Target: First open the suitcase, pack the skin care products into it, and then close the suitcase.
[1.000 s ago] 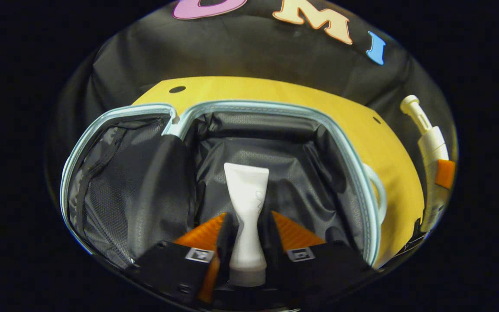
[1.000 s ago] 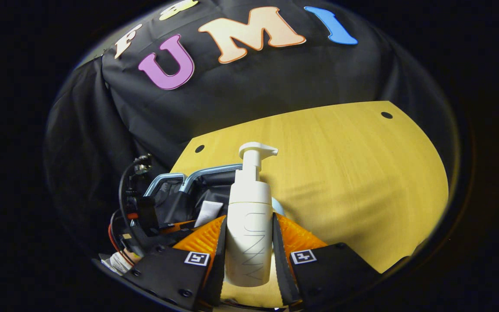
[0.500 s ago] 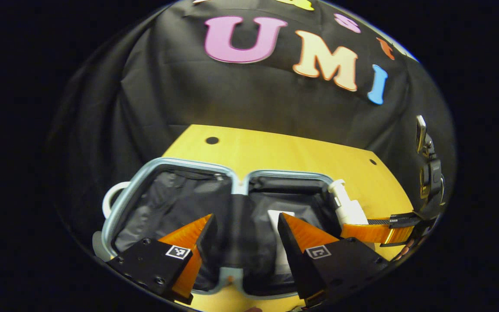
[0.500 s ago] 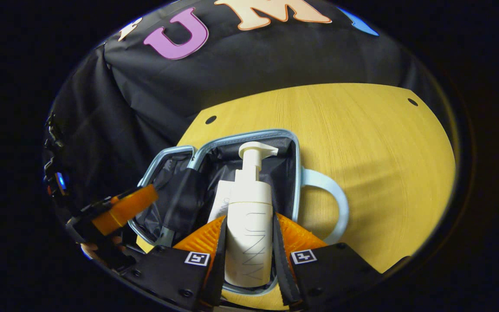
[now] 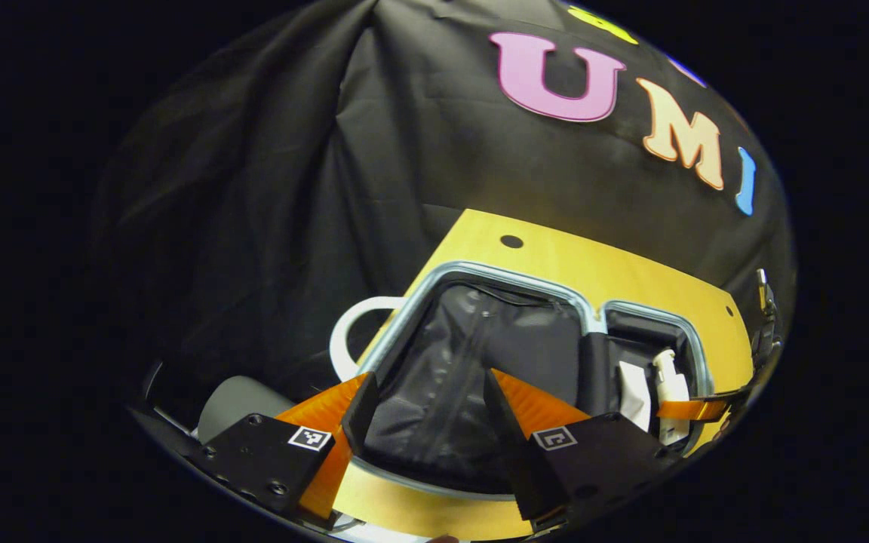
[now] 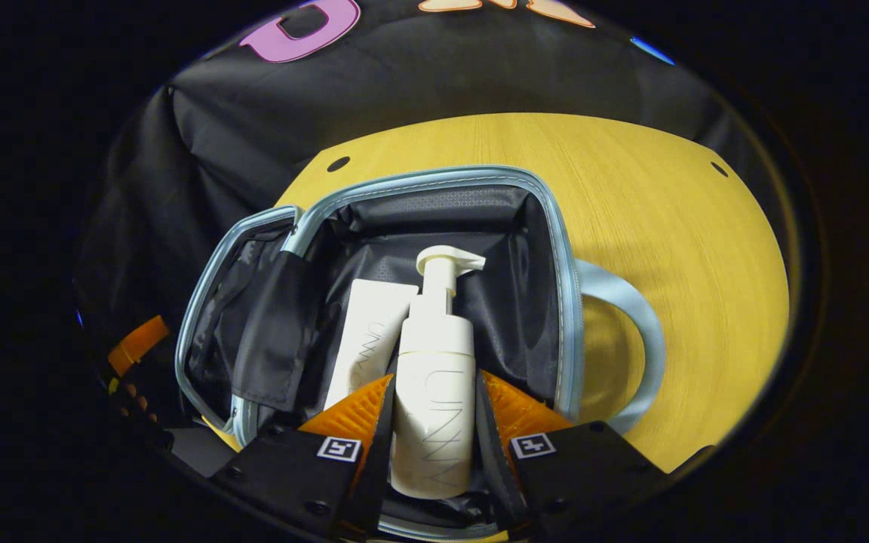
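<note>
Right gripper view: right tongs (image 6: 434,422) clamped on pump bottle (image 6: 434,392) inside open suitcase (image 6: 555,249) rim; left tongs (image 5: 425,411) agape, empty.

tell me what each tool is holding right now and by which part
The right tool grips the pump bottle by the lower body, one finger on each side. The left tool is open and holds nothing.

A yellow wood-grain table (image 6: 668,226) with small dark round holes near its far edge stands against the black cloth wall. On it lies an open suitcase with a pale blue zipper rim and black fabric lining (image 6: 563,302), both halves spread flat side by side. Its pale blue loop handle (image 6: 642,332) rests on the tabletop beside it.
</note>
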Demonstrator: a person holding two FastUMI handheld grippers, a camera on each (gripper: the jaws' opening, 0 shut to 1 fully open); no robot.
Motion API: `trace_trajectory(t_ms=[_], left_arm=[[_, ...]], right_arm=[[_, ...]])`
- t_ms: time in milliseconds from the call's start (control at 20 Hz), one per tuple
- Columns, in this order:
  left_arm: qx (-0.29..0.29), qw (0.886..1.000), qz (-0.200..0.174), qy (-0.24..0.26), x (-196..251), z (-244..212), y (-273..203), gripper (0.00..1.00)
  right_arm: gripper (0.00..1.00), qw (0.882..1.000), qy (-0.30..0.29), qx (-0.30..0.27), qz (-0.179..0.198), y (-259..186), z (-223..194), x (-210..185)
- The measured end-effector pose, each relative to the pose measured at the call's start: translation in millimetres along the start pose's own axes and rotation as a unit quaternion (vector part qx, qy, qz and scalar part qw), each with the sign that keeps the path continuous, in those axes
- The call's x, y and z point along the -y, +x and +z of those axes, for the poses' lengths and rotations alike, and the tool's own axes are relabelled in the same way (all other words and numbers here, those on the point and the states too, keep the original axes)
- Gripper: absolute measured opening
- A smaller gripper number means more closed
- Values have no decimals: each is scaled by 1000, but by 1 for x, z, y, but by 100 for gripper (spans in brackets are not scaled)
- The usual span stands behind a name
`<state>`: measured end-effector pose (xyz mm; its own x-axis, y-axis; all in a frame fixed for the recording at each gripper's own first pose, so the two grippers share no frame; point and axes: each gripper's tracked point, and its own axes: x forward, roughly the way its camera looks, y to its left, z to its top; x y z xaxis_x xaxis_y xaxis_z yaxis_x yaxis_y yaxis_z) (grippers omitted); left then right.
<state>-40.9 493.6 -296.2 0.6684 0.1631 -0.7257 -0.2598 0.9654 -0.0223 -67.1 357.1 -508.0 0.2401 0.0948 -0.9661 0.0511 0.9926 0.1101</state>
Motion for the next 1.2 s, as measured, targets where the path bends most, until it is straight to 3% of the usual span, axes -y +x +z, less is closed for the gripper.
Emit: trace_trajectory(t_ms=[150,200,300,350,400,550,700,850,1200], left_arm=[[9,1000,15,-3,-18,12,10,81],[11,1000,19,-4,-23,17,15,81],[13,1000,23,-7,-30,25,28,81],[14,1000,24,-6,-34,29,36,81],[11,1000,26,-1,-39,32,42,81],[8,999,42,21,-54,35,67,81],[-8,999,47,-5,-70,36,89,81],[-29,998,49,-33,-91,29,109,81],[-112,993,30,-14,-93,-12,139,81]], right_arm=[[63,1000,6,11,17,-8,7,-9],[77,1000,6,19,22,-11,11,-11],[90,998,3,46,36,-24,27,-17],[88,997,1,59,44,-31,33,-18],[95,996,-1,74,48,-39,39,-18],[95,992,-10,118,50,-61,60,-9],[95,989,-6,141,41,-77,71,4],[95,989,-1,145,22,-84,73,25],[96,990,10,140,-3,-87,71,50]])
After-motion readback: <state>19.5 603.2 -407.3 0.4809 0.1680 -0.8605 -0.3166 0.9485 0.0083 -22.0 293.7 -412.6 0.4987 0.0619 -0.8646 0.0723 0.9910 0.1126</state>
